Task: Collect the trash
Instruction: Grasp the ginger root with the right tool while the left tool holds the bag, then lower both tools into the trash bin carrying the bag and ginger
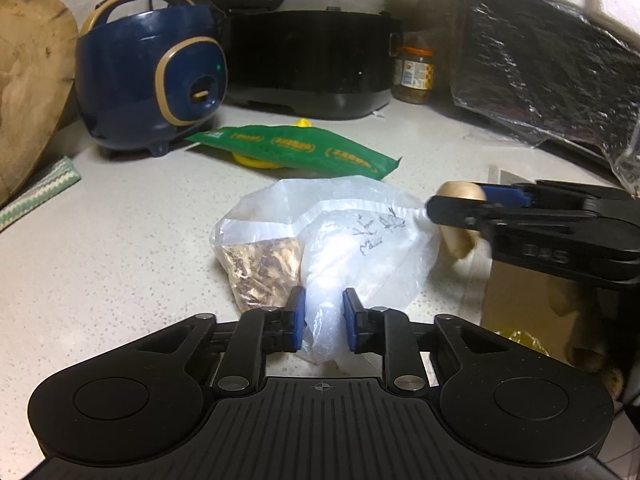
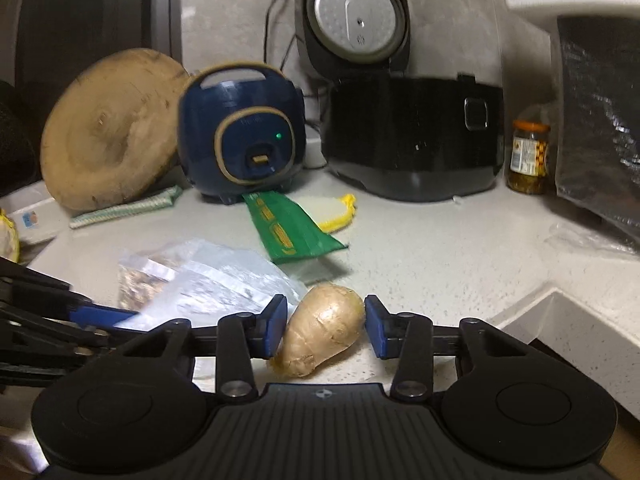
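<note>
A clear plastic bag [image 1: 360, 248] with brown scraps and handwriting on it lies on the speckled counter [image 1: 120, 260]. My left gripper [image 1: 324, 320] is shut on its twisted near end, with the blue pads pressing the plastic from both sides. To its right, my right gripper [image 1: 456, 204] holds a beige piece of ginger [image 1: 458, 242] beside the bag. In the right wrist view the ginger [image 2: 320, 332] sits tilted between the pads of the right gripper [image 2: 326, 326], and both pads touch it. The bag [image 2: 208, 280] lies just left of it, with the left gripper's fingers [image 2: 104, 315] at the frame's left edge.
A green packet [image 2: 292, 232] lies on a yellow cloth [image 2: 340, 208] farther back. Behind them stand a blue rice cooker [image 2: 240, 136], a black cooker [image 2: 412, 140] with its lid up, a jar [image 2: 528, 156] and a wooden board [image 2: 108, 128]. The counter edge [image 2: 532, 312] drops off at the right.
</note>
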### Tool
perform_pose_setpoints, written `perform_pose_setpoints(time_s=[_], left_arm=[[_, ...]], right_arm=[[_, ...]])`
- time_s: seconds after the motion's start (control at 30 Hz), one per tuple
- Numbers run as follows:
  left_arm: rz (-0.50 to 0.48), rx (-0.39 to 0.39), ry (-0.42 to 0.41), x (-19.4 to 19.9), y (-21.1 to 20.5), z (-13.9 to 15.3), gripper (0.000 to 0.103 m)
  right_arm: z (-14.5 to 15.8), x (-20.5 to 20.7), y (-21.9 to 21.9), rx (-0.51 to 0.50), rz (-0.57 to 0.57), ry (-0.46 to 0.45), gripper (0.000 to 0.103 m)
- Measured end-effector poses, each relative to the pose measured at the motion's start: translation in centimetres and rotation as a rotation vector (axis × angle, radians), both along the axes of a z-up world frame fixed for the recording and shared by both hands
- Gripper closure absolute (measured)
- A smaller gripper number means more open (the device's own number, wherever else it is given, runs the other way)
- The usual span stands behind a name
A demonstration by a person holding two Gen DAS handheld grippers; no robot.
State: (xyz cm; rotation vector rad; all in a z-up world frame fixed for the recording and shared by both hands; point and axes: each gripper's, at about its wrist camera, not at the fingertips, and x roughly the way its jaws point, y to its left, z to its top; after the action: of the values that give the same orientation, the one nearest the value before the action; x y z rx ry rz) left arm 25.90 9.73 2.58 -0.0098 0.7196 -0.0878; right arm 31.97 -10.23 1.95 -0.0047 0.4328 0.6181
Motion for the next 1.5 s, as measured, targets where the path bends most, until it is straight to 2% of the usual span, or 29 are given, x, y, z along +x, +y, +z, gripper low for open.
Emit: perform_pose_setpoints(time_s=[0.1, 0.23, 0.33, 0.43, 0.57, 0.63, 0.8, 0.93, 1.03, 1.13, 1.23, 1.33, 1.47, 1.5], left_arm=[[0.039, -0.041, -0.052, -0.1, 1.1, 0.6, 0.086], [0.098, -0.063, -0.186, -1.5, 2.3, 2.7, 0.087], [0.101, -0.096, -0.259, -2.9, 2.1, 4.2, 0.087], [0.051, -0.166, -0.316, -4.8, 0.5, 5.0, 0.087], [-0.089, -0.297, -0.328, -7.2, -3.5, 3.2, 0.087], [-0.153, -0.330, -0.303, -7.6, -5.5, 1.3, 0.087], [-0.297, -0.344, -0.219, -7.8, -10.8, -5.8, 0.087], [-0.301, -0.428, -0.085, -6.4, -12.7, -12.2, 0.087], [-0.252, -0.455, 0.078, -4.5, -13.6, -17.5, 0.087], [-0.191, -0.432, 0.219, -3.3, -14.0, -22.6, 0.087], [-0.139, -0.406, 0.294, -2.4, -14.1, -25.9, 0.087], [-0.124, -0.390, 0.327, -0.8, -14.7, -28.2, 0.086], [-0.151, -0.460, 0.434, 3.0, -16.4, -34.3, 0.084], [-0.153, -0.472, 0.464, 3.5, -16.6, -35.8, 0.083]], right_arm=[[1.1, -1.0, -0.9, 0.034, -0.003, -0.013, 0.063], [2.2, -2.1, -2.6, 0.063, -0.028, -0.033, 0.063], [2.7, -3.0, -4.4, 0.106, -0.055, -0.027, 0.063], [2.9, -4.5, -6.5, 0.158, -0.083, -0.031, 0.063], [1.7, -7.4, -9.9, 0.186, -0.184, -0.044, 0.063], [0.4, -8.9, -11.8, 0.181, -0.272, -0.050, 0.063], [-3.7, -12.2, -16.4, 0.159, -0.511, -0.041, 0.064], [-7.6, -13.9, -19.7, 0.156, -0.649, 0.042, 0.066], [-10.7, -14.2, -20.9, 0.127, -0.677, 0.142, 0.067], [-13.2, -13.6, -21.1, 0.104, -0.673, 0.220, 0.068], [-15.3, -12.5, -20.7, 0.084, -0.644, 0.288, 0.069], [-16.8, -11.8, -20.0, 0.057, -0.620, 0.333, 0.070], [-18.1, -11.2, -19.5, 0.029, -0.606, 0.373, 0.072], [-18.1, -11.2, -19.3, 0.018, -0.603, 0.374, 0.081]])
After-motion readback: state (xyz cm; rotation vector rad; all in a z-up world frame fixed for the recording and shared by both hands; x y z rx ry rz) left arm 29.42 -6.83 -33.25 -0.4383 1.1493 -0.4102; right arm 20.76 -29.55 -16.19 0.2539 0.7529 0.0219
